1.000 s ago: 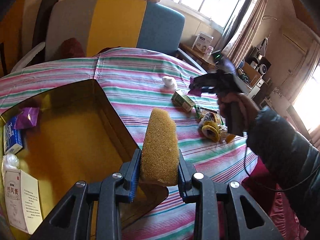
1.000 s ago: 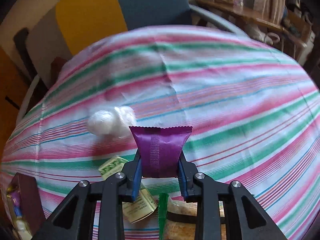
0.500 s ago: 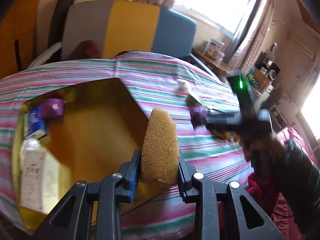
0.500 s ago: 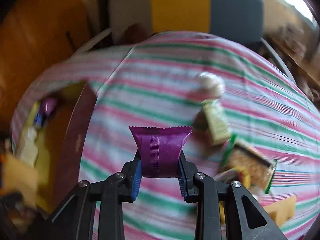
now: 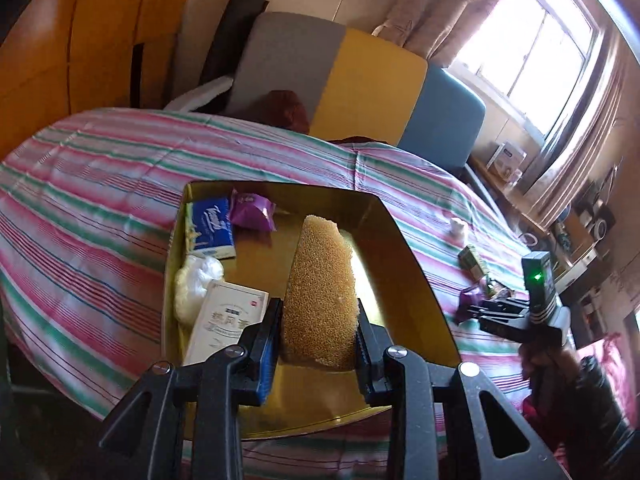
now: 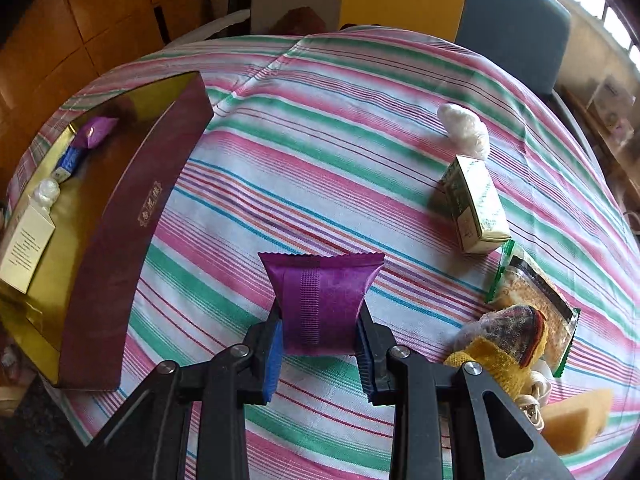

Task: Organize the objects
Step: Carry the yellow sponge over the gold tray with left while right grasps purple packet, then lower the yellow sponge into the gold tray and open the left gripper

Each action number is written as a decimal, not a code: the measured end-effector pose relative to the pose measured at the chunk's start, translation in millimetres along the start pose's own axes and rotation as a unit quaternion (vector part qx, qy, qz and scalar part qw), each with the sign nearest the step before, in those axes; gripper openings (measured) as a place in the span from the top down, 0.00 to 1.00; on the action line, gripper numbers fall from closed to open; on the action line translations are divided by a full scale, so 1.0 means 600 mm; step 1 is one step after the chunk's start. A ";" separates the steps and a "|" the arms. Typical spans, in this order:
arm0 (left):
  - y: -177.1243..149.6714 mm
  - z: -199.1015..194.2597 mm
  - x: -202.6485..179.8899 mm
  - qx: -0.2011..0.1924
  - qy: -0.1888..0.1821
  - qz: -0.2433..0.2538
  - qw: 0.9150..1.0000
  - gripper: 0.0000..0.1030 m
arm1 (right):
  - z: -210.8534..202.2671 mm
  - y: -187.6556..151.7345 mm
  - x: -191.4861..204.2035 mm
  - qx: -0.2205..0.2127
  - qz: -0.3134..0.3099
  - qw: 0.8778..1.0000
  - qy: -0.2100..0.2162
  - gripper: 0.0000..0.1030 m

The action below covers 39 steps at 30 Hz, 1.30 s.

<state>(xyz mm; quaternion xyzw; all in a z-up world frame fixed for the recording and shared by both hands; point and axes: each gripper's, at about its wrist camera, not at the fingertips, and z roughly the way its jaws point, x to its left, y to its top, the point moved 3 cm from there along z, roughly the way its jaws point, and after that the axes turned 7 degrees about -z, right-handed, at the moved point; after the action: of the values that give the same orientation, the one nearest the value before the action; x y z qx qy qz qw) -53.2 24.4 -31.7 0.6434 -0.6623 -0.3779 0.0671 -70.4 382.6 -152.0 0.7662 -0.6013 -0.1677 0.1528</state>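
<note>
Striped cloth (image 6: 340, 128) in pink, green and white covers the table we work over, with a sofa back of grey, yellow and blue panels (image 5: 360, 76) behind it and a bright window (image 5: 532, 40) to the right. Our left gripper (image 5: 318, 344) clamps a tan sponge (image 5: 320, 292) upright between its blue pads, held above the gold-lined box (image 5: 404, 240). Along the left side of that box lie a blue tissue pack (image 5: 210, 228), a purple sachet (image 5: 252, 212), a white plastic wad (image 5: 196, 284) and a white carton with red print (image 5: 228, 320). Our right gripper (image 6: 320, 340) pinches a purple foil packet (image 6: 320, 300) by its lower half, its crimped top edge level, over bare cloth just right of the box's maroon outer wall (image 6: 136, 232). On the table to the right we see a second white plastic wad (image 6: 464, 126), a green-and-cream carton (image 6: 476, 204) lying on its side beside it, a green-edged snack pack (image 6: 536, 300), a yellow knitted thing (image 6: 500, 344) touching that pack, and another tan sponge (image 6: 576, 420) at the frame's lower edge. From the left camera the right gripper shows near the table's right side, a green light (image 5: 538, 277) lit on it.
</note>
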 end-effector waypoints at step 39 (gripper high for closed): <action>0.091 0.173 0.066 0.053 0.100 -0.033 0.993 0.45 | 0.002 0.005 -0.001 -0.004 0.006 1.000 0.000 0.69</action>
<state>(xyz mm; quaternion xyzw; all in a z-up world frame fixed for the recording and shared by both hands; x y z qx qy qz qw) -163.4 25.3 -88.9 0.7023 -0.6495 -0.2783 0.0863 -74.0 382.7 -151.6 0.7619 -0.6051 -0.1690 0.1574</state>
